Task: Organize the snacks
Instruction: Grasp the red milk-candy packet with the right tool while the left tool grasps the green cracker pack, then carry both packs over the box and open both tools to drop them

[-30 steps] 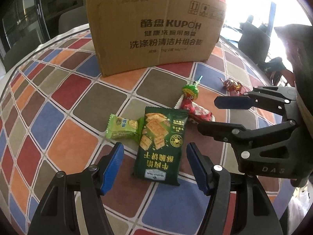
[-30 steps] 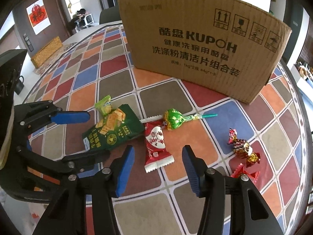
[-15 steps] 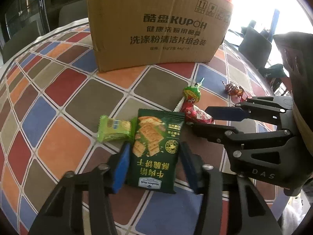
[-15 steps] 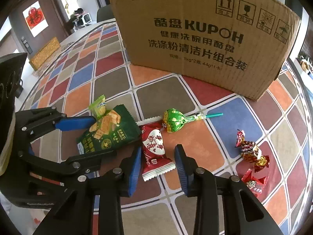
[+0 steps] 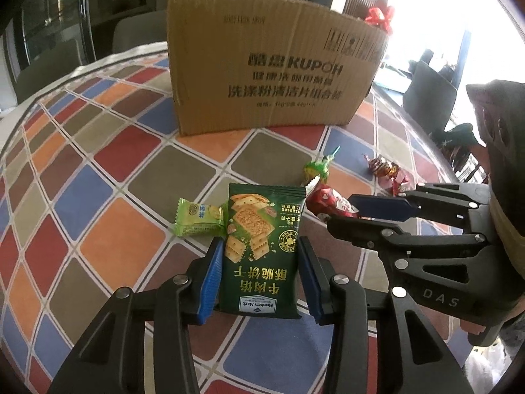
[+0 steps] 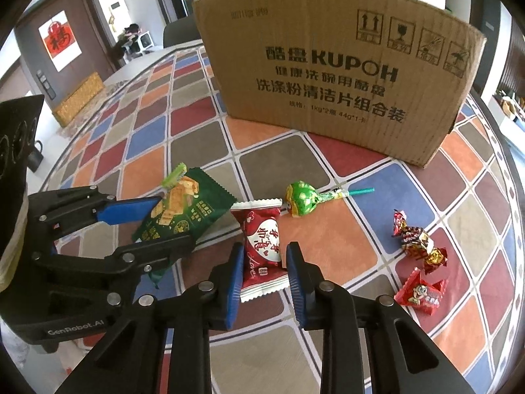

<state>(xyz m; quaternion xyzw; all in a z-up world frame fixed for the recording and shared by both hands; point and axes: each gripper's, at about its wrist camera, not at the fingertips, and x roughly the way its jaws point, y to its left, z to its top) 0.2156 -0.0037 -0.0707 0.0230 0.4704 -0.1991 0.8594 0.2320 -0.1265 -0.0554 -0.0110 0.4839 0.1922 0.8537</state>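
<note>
Left gripper has its jaws closed in on the green cracker pack, blue pads pressed against both long edges; the pack sits between the jaws with its far end sticking out ahead. Cannot tell if the pack is lifted off the counter or lying on it. Small light-green snack lies just left of the left jaw tip, touching the pack's left edge.

Right gripper has jaws narrowed onto the red pack, one pad on each side and touching or nearly so; the pack's near end is between the jaws, its far end pokes forward. Green lollipop is just ahead and right of the right jaws, its head near the red pack's top corner, stick pointing right. Two red-and-gold candies and a red candy lie well right of the right jaws, apart from the rest.

Cardboard box stands upright on the counter, well ahead of both sets of jaws, printed side facing them. In the left wrist view the right gripper shows at right, the red pack at its tips. Both grippers are side by side, close, not touching.
</note>
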